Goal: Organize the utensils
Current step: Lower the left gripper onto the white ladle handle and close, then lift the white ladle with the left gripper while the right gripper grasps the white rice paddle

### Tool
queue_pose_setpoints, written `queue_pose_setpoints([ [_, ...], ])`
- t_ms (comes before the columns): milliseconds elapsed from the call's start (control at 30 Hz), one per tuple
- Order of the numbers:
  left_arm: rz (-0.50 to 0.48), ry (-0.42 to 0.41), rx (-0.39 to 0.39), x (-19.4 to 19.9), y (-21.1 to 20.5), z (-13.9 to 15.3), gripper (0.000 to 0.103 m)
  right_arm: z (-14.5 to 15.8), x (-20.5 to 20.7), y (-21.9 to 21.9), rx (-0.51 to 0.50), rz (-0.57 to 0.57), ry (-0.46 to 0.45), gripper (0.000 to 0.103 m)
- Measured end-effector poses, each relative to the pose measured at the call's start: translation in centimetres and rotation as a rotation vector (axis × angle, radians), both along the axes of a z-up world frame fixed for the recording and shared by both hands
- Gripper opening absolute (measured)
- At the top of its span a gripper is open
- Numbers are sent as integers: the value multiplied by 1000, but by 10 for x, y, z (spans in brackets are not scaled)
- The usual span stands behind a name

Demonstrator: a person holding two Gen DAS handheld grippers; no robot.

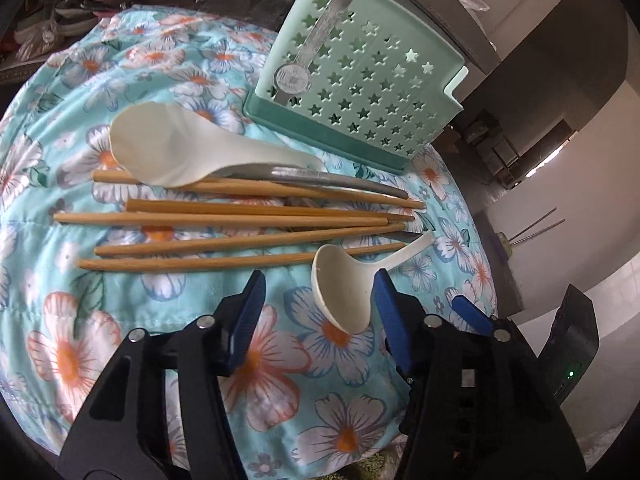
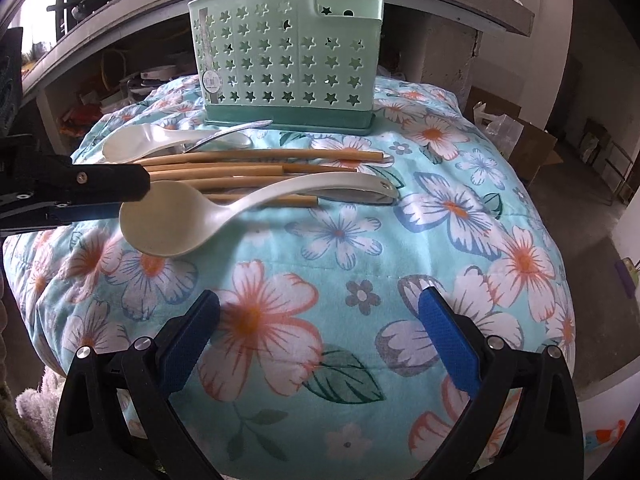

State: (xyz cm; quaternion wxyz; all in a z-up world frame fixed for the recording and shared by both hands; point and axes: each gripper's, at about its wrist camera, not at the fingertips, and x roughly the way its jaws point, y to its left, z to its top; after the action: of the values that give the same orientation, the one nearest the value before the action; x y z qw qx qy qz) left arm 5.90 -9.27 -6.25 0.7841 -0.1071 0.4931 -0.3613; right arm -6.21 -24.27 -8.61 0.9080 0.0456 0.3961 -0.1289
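We have the left gripper (image 1: 320, 292) spread wide, jaws apart, with the bowl of the small white ladle (image 1: 342, 290) sitting between the fingertips; its right pad looks to be touching or just beside the bowl's rim, we can't tell which. The ladle's handle runs away up and to the right of the gripper, lying over the near ends of the chopsticks (image 1: 240, 220). Nothing is gripped yet.

Our right gripper (image 2: 320, 316) is also wide open and holds nothing, hovering over bare flowered quilt (image 2: 340, 280), with the whole utensil pile well ahead of it and the left gripper coming in from its left side.

Beyond the chopsticks from the left gripper lie the big white rice spoon (image 1: 168, 152) and a metal spoon (image 1: 320, 178) tucked partly under it. The green utensil holder (image 1: 360, 80) stands furthest away, ahead and right, open top facing up; it looks empty from the right wrist view, though we can't see to its bottom.

Risks from here, as we judge them:
- A round, smooth bowl may squirt out of closing pads; the handle neck is likely the safer grab.
- Lifting the ladle could drag or roll the chopsticks it rests on.
- The soft, domed quilt gives under pressure, so things may slide.
- The light holder could tip if bumped.
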Motion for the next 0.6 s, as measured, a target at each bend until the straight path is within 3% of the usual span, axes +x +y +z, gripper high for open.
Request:
queue_pose_setpoints([
  [200, -3, 94, -17, 8, -2, -15, 25, -1, 0, -2, 9, 1, 0, 97],
  [333, 2, 117, -5, 10, -4, -20, 20, -2, 1, -2, 15, 1, -1, 97],
  [500, 29, 128, 14, 12, -4, -23, 5, -3, 1, -4, 26, 5, -2, 97],
  [600, 44, 139, -4, 12, 1, -24, 4, -3, 1, -4, 30, 8, -2, 97],
])
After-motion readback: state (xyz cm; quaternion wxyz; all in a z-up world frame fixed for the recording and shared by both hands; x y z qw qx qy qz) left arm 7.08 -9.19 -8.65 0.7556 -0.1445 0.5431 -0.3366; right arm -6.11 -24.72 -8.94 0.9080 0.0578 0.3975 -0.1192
